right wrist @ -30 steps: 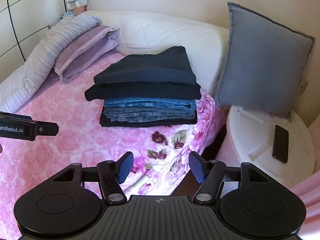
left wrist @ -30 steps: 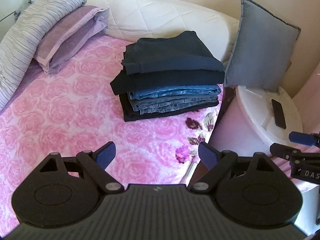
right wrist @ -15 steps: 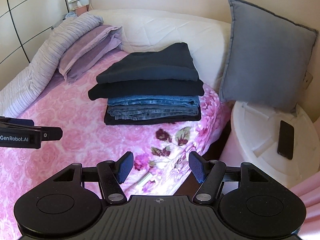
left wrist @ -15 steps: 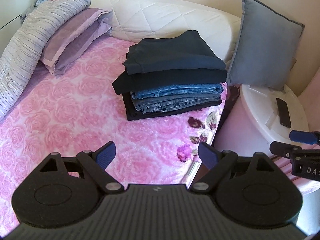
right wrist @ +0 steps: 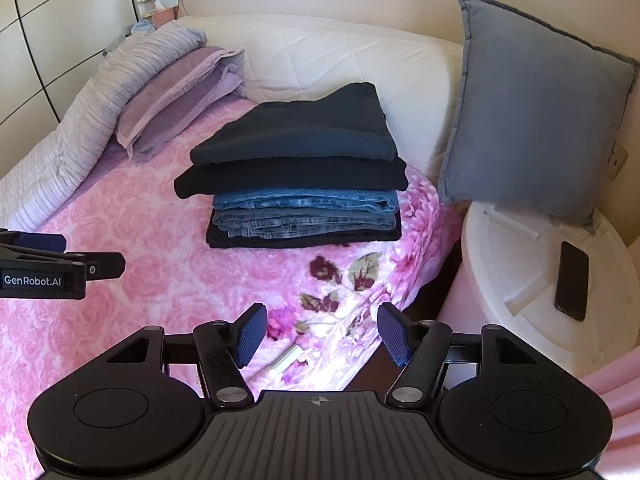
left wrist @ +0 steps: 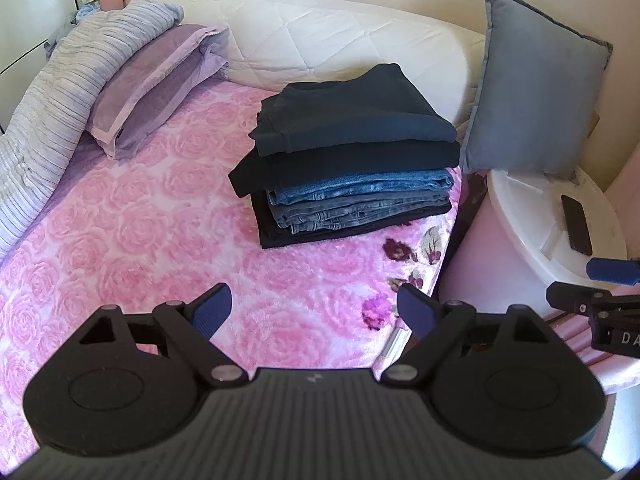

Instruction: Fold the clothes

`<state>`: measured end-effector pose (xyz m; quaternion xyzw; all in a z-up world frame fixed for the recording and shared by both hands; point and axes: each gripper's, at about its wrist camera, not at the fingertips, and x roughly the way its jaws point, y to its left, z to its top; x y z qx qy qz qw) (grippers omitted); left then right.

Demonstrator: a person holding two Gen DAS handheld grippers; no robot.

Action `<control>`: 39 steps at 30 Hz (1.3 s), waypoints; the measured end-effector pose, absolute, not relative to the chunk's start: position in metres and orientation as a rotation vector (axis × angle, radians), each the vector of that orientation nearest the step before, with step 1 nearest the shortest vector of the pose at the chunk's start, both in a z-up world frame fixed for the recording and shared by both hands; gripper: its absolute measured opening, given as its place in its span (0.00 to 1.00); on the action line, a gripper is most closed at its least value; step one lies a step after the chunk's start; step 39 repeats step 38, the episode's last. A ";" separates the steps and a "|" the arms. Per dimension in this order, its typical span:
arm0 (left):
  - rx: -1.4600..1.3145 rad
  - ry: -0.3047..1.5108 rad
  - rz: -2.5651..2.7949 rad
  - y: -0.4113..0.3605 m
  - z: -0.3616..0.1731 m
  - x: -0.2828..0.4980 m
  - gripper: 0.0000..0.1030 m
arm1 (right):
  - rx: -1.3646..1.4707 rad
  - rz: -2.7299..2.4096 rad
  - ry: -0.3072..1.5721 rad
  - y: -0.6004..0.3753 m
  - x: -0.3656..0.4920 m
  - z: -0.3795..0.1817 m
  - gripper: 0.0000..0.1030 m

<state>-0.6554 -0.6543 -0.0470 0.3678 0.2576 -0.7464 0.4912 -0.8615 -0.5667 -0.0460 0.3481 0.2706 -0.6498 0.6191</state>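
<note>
On the bed's pink blanket [left wrist: 120, 216] sits a folded clothes stack [left wrist: 352, 156], well ahead of both claws. Left claw [left wrist: 312, 312] gapes wide, empty; right claw [right wrist: 320, 336] stands partly open, empty, over the bed's edge.

Plush rose-embossed blanket [left wrist: 132, 216] is looking fuzzy; stacked denim jeans [left wrist: 360, 200] are showing faded weave; phone [right wrist: 572, 280] is gleaming glossy.

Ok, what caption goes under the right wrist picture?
Open right gripper facing folded clothes stacked on a pink bed.
</note>
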 end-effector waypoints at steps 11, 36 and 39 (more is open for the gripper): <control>0.892 0.629 -1.802 -0.657 -0.048 -0.662 0.85 | 0.788 -1.481 0.623 -0.575 -0.861 -0.045 0.63; 0.881 0.622 -1.791 -0.658 -0.048 -0.676 0.85 | 0.771 -1.460 0.630 -0.583 -0.873 -0.041 0.63; 0.874 0.620 -1.792 -0.657 -0.047 -0.676 0.85 | 0.774 -1.460 0.630 -0.583 -0.875 -0.041 0.63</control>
